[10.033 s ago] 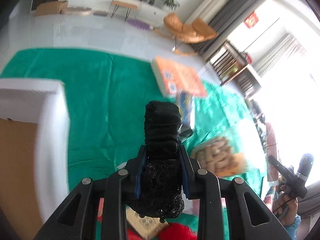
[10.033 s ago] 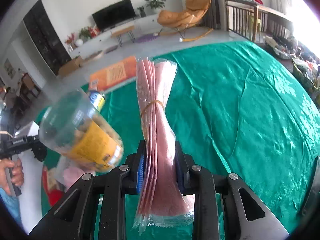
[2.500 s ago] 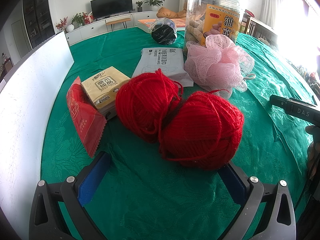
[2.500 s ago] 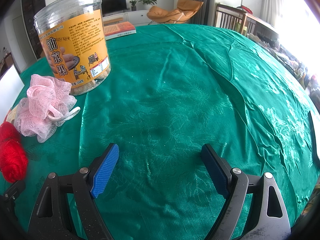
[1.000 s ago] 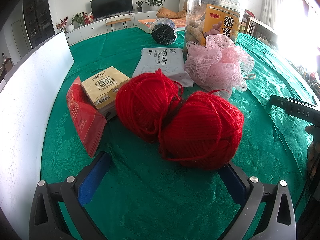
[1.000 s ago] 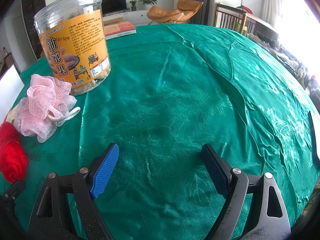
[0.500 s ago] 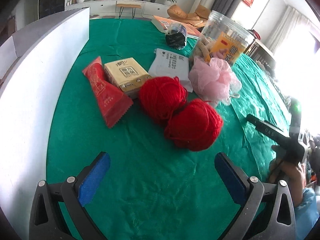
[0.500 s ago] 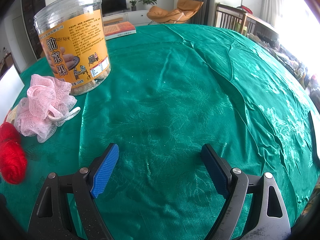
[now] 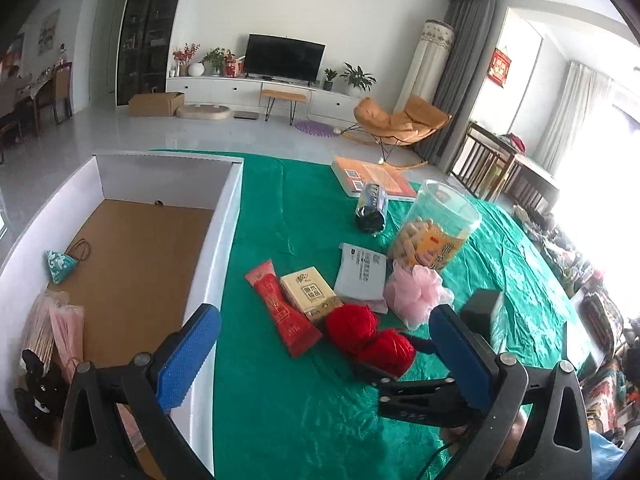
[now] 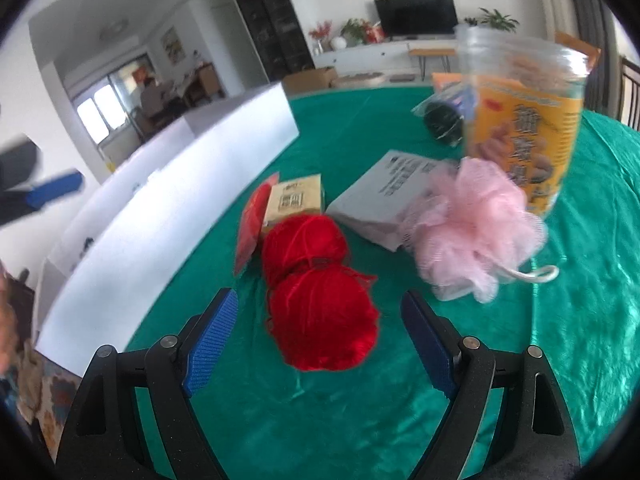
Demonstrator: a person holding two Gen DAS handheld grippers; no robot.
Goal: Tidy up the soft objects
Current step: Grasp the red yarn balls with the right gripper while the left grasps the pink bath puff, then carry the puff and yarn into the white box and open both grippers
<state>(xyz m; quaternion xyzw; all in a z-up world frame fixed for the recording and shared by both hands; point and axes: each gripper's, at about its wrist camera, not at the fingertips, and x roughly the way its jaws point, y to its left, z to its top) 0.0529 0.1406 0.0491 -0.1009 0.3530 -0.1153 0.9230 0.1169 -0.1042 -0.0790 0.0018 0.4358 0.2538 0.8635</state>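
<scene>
Blue-padded jaws of the right hand-held gripper [image 10: 316, 340] stand wide apart and empty, low over the desk [image 10: 580, 320], with the nearer of two red yarn balls [image 10: 324, 320] lying between them. Just beyond sits a pink bath pouf [image 10: 476, 232], touching a snack jar [image 10: 524, 120]. Higher up, the left hand-held gripper [image 9: 320, 360] hangs open and empty too, between the white box [image 9: 224, 248] and the yarn.

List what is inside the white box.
Inside the white box: a teal pouch with a cord, pink packets and a black soft item in the near corner. The left gripper covers the nearest floor.
</scene>
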